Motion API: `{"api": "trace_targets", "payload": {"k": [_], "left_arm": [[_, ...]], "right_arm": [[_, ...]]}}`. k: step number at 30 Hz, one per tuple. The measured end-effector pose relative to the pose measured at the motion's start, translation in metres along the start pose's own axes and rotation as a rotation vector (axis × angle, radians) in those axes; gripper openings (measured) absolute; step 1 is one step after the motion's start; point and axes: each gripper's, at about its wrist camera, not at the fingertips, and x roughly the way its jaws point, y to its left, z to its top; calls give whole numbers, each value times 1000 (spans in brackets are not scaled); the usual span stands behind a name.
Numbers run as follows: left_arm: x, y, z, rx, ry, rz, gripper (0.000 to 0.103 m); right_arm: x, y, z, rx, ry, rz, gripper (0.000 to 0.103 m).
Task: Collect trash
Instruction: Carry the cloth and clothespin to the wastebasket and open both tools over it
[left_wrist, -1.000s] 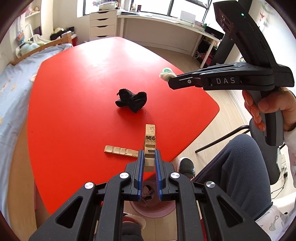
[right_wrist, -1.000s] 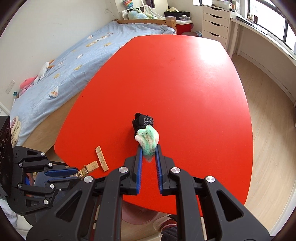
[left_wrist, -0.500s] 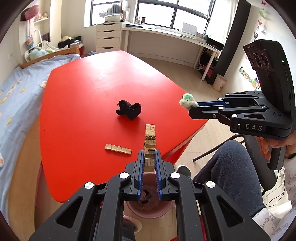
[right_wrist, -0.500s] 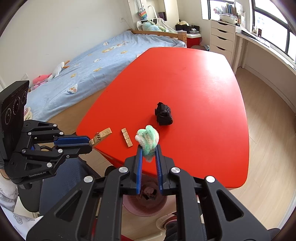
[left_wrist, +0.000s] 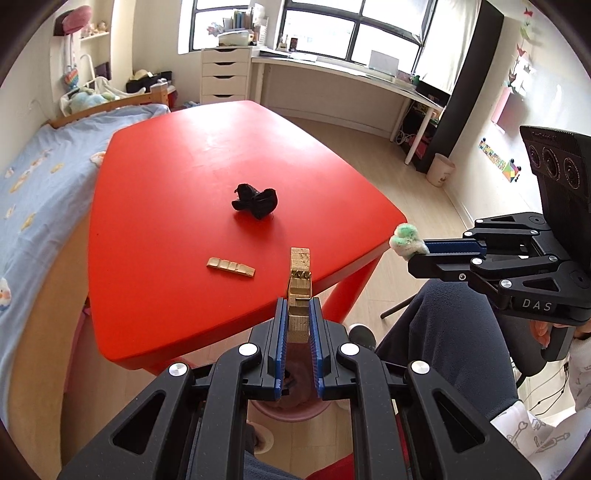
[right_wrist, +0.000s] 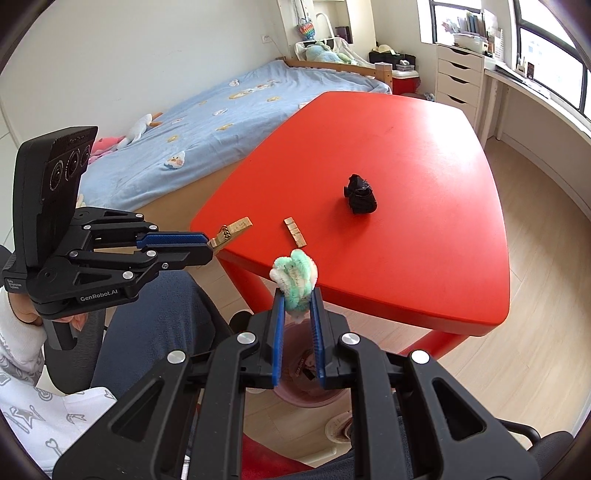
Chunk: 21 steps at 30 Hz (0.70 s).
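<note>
My left gripper (left_wrist: 298, 314) is shut on a wooden clothespin (left_wrist: 300, 291), held off the near edge of the red table (left_wrist: 177, 192). My right gripper (right_wrist: 297, 299) is shut on a green and white fuzzy wad (right_wrist: 295, 275), also off the table's edge. Both hang above a pink bin (left_wrist: 291, 410) on the floor, also in the right wrist view (right_wrist: 310, 395). A black crumpled wad (left_wrist: 256, 201) and a loose wooden clothespin half (left_wrist: 231, 266) lie on the table.
A bed with a blue cover (right_wrist: 207, 122) runs along the table's far side. The person's legs in dark trousers (left_wrist: 436, 343) are beside the bin. A white drawer unit (left_wrist: 224, 75) and a long desk stand under the windows.
Both grippers have pulled back from over the table toward the person, each still holding its piece, and now sit past the table's near edge above the bin.
</note>
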Motion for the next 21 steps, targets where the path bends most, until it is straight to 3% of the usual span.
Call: {"api": "trace_targets", "payload": {"k": [9,21], "left_arm": [[-1,-9,-20,-19,26,-22,12],[1,-12,-22,-12,32,-37,12]], "right_arm": [[2,4,-16,25,15,29,13],[9,1,-20,36,27,50,13]]}}
